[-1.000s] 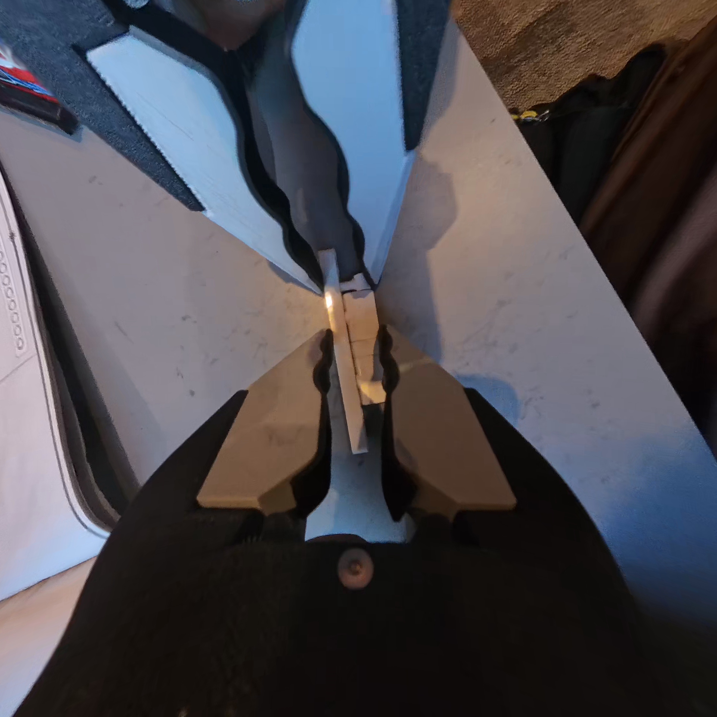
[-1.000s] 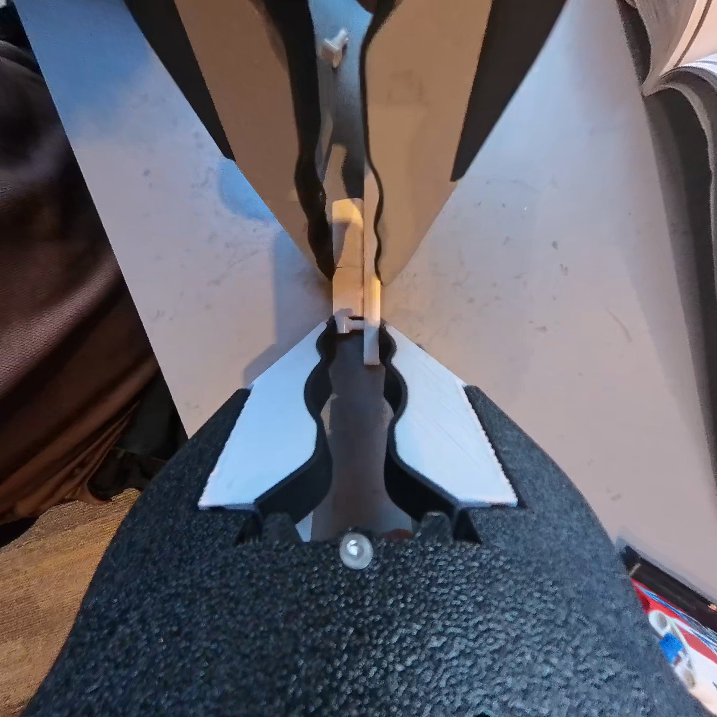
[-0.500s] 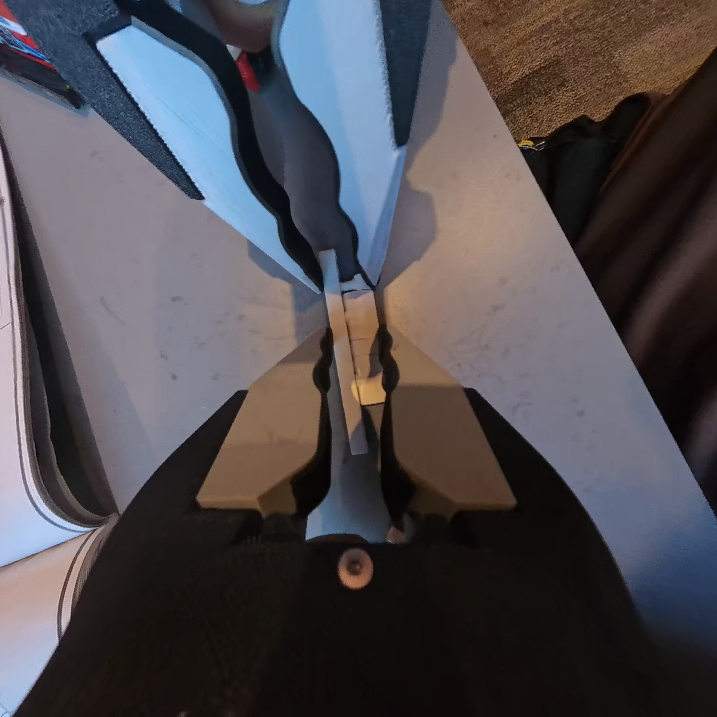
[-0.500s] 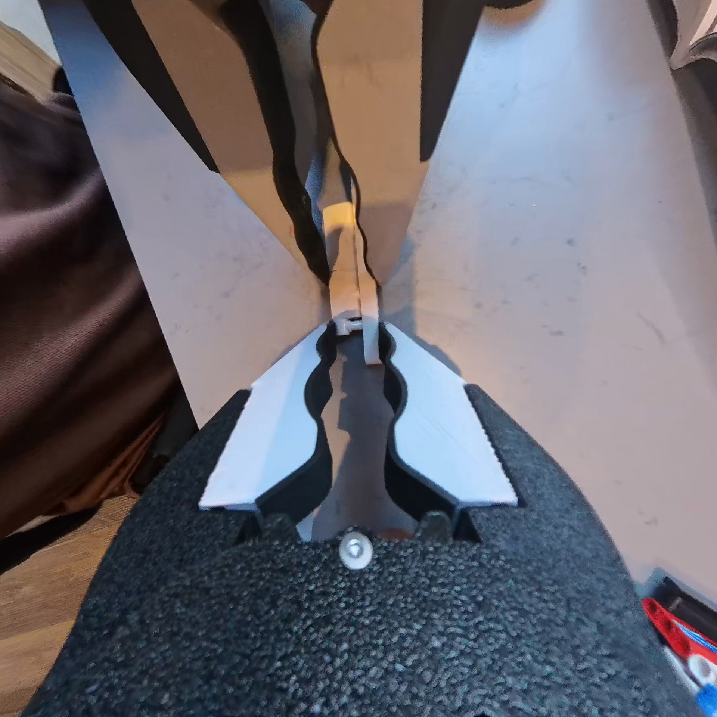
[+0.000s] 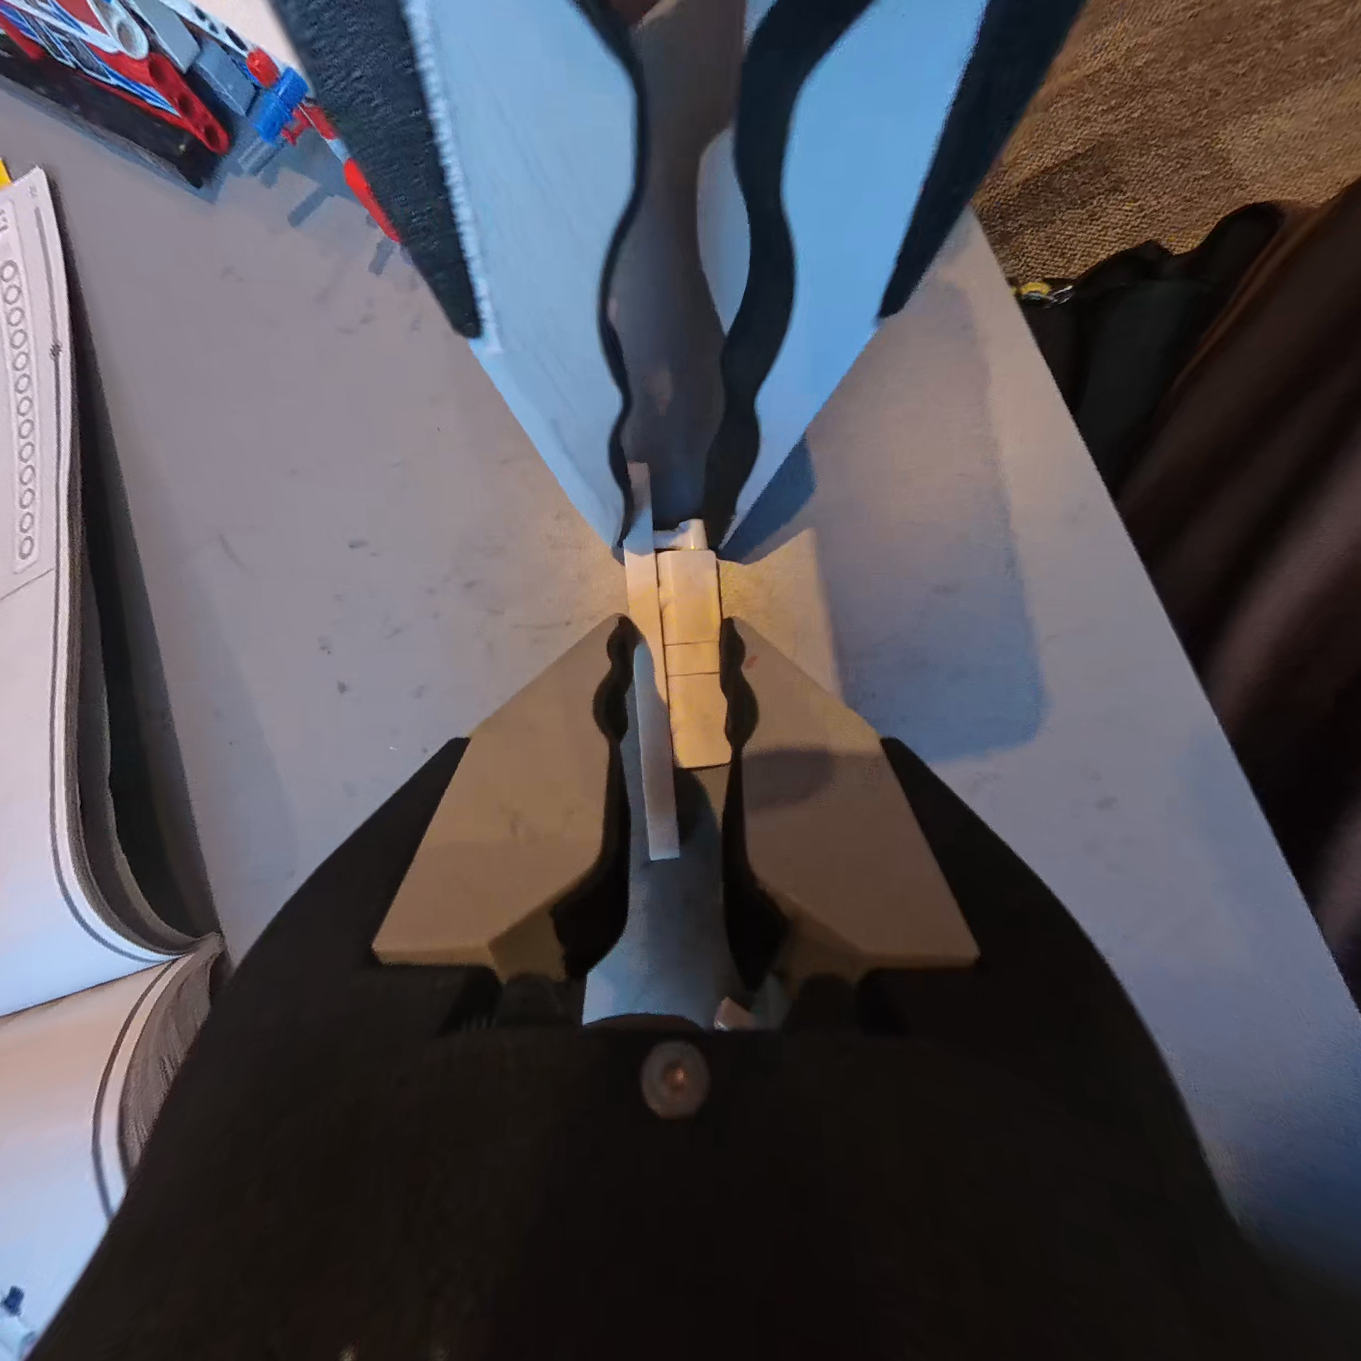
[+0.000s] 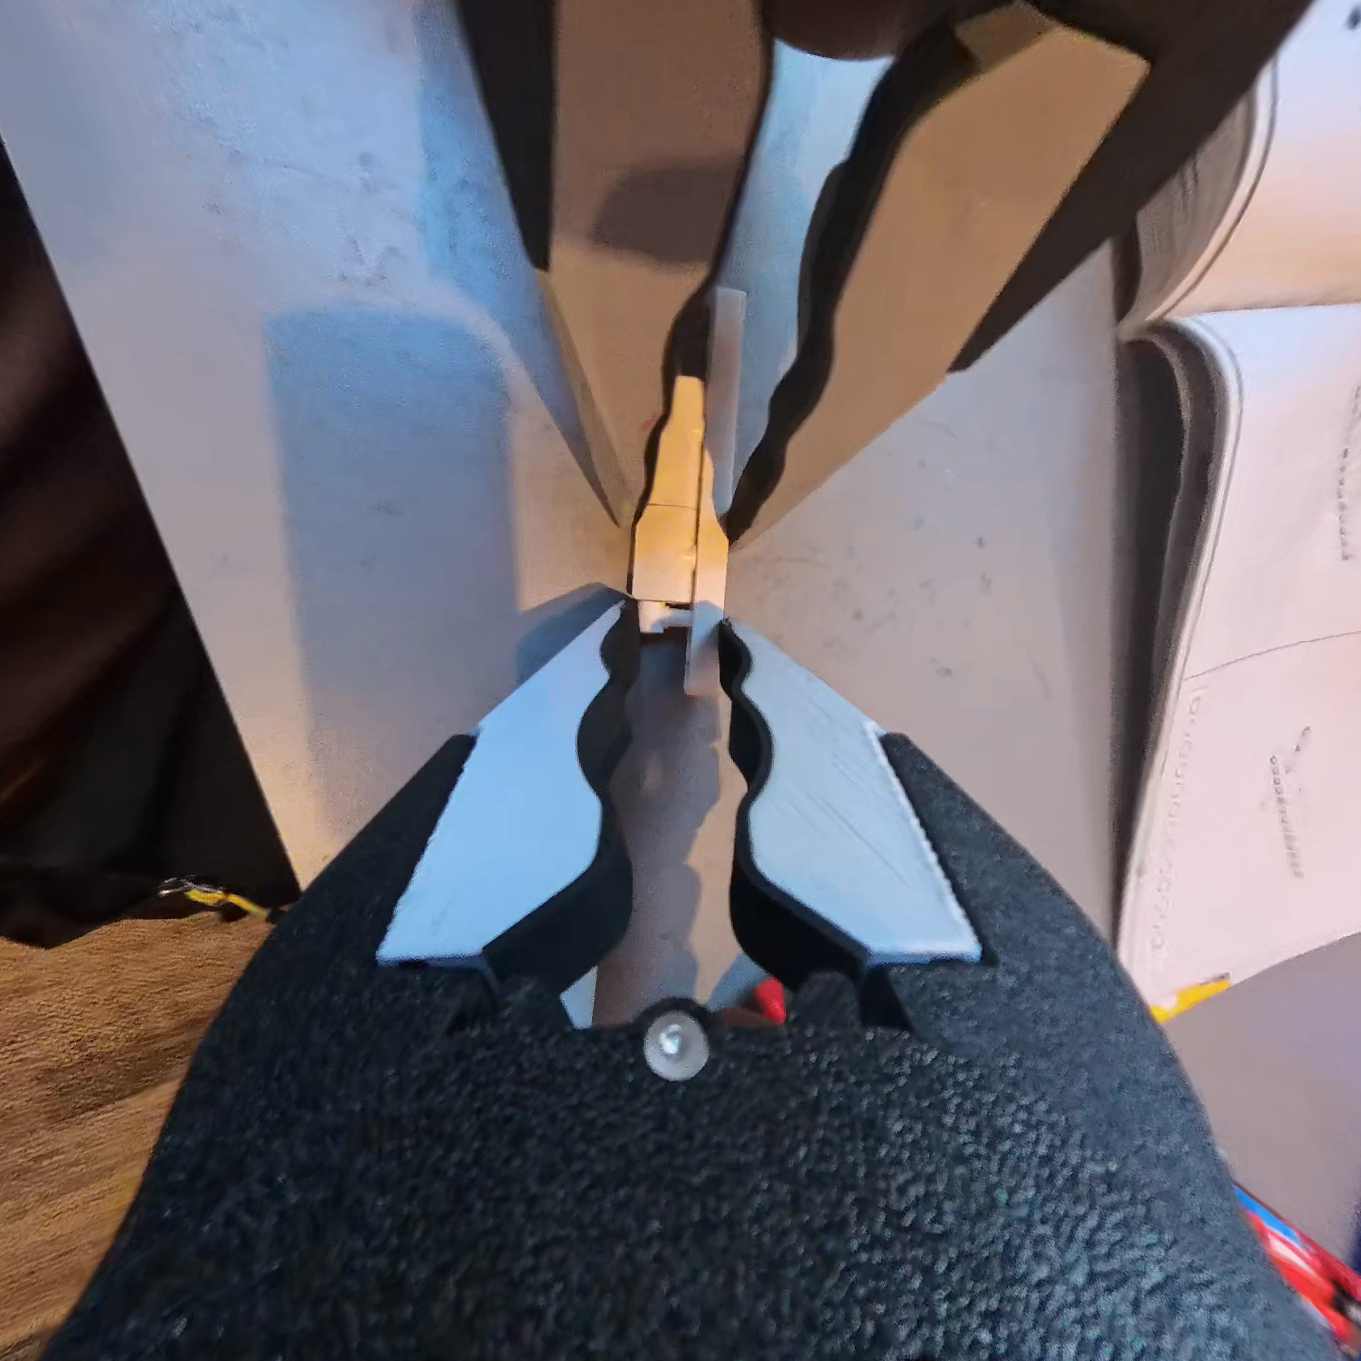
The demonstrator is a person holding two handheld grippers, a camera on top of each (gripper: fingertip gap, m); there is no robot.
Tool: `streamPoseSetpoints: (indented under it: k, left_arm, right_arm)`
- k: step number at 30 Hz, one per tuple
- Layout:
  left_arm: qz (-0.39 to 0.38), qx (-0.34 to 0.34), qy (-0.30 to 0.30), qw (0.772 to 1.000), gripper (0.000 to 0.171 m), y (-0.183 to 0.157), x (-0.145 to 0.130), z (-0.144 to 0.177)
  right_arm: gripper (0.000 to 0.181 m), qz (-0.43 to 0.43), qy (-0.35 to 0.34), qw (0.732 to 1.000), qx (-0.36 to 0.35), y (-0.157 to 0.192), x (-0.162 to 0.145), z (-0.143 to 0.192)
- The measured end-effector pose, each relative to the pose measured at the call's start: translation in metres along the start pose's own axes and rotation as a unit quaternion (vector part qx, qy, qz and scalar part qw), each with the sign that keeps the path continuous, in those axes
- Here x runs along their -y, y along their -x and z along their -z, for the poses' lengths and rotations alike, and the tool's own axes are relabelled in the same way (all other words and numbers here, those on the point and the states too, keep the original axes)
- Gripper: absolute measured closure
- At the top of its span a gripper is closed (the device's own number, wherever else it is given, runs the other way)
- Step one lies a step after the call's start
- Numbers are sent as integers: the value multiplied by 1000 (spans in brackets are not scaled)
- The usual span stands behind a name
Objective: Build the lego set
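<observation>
Step in hand: joining two pale lego pieces above the table (image 5: 309,515).
Left claw (image 5: 674,626): nearly closed, clenched on the white lego assembly (image 5: 688,633) between its tips.
Right claw (image 6: 674,626): nearly closed, pinching the assembly's far end.
Next move, by judgement: squeeze pieces flush, keeping alignment.

Bare table (image 5: 309,456) flanks both sides; an open booklet (image 5: 37,663) and loose bricks (image 5: 221,81) crowd its edge.
</observation>
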State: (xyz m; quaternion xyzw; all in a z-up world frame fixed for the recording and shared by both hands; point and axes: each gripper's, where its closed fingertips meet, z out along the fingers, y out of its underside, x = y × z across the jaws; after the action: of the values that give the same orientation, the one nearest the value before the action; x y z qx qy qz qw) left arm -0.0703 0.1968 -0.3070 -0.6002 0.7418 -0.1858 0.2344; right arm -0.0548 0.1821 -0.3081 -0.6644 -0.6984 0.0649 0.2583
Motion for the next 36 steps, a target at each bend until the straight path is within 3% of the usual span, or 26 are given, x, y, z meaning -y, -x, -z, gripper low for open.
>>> streamPoseSetpoints:
  k: [5,12,22,25,29,36]
  left_arm:
    - [1,-4,5,1000,150,1,-1,0]
    - [34,-34,-16,999,150,1,-2,1]
    - [45,-55,-9,997,150,-1,-1,-1]
    - [52,-46,-16,997,150,1,-1,0]
    - [69,-40,-31,996,150,0,-2,0]
    - [45,-43,-9,998,150,-2,-2,2]
  right_arm:
    - [160,-57,-21,996,67,1,0,-1]
    - [161,-59,-29,993,94,4,2,0]
    - [161,-221,-34,945,238,6,4,4]
    - [160,-197,-41,960,196,3,4,2]
    - [159,-108,-48,990,74,2,3,-1]
    - [160,9,-28,999,-28,0,4,0]
